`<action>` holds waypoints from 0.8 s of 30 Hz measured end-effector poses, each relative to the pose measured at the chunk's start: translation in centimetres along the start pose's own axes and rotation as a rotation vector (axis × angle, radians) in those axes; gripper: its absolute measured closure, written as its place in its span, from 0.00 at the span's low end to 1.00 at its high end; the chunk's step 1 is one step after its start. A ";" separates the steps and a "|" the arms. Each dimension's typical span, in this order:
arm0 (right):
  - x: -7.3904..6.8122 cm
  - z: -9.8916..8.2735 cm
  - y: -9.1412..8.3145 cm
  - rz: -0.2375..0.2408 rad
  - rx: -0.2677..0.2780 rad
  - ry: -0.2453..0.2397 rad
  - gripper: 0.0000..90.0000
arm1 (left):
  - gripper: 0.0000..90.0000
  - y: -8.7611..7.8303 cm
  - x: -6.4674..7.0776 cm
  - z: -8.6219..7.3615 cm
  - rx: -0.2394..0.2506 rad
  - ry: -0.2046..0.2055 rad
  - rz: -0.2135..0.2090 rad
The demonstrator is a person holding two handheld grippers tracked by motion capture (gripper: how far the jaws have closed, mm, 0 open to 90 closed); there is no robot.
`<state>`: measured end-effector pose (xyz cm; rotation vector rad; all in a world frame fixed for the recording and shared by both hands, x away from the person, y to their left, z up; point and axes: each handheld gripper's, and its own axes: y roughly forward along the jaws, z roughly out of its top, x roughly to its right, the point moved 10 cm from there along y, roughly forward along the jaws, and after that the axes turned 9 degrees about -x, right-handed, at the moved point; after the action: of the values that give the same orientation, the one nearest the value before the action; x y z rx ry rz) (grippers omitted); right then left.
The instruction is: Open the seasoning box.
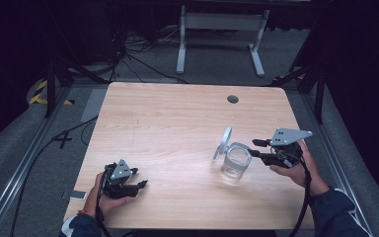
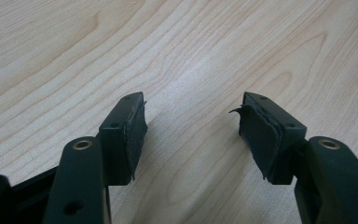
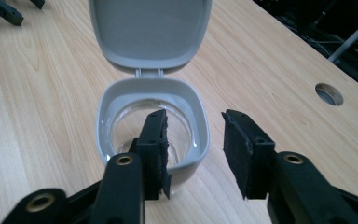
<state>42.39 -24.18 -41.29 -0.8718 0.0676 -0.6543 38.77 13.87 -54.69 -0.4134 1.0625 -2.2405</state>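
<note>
One wide wooden counter carries a clear glass jar with a grey rim and a hinged lid standing open, toward the right edge about midway along it. Beside it, the right hand-held gripper has its jaws apart, one inside the rim and one outside, neither pressing; the left hand-held gripper rests near the front left corner, jaws apart on nothing. To do this well, I judge the right hand should back straight off the rim without nudging the light jar or tipping the lid.
</note>
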 end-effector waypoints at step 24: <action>1.4 -9.1 0.1 -0.001 -0.125 0.068 0.48 | 0.45 0.0 0.0 0.0 0.001 -0.007 0.007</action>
<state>40.75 -31.16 -47.04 -0.9696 0.1709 -0.6868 38.79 13.84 -54.70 -0.4157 1.0577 -2.2314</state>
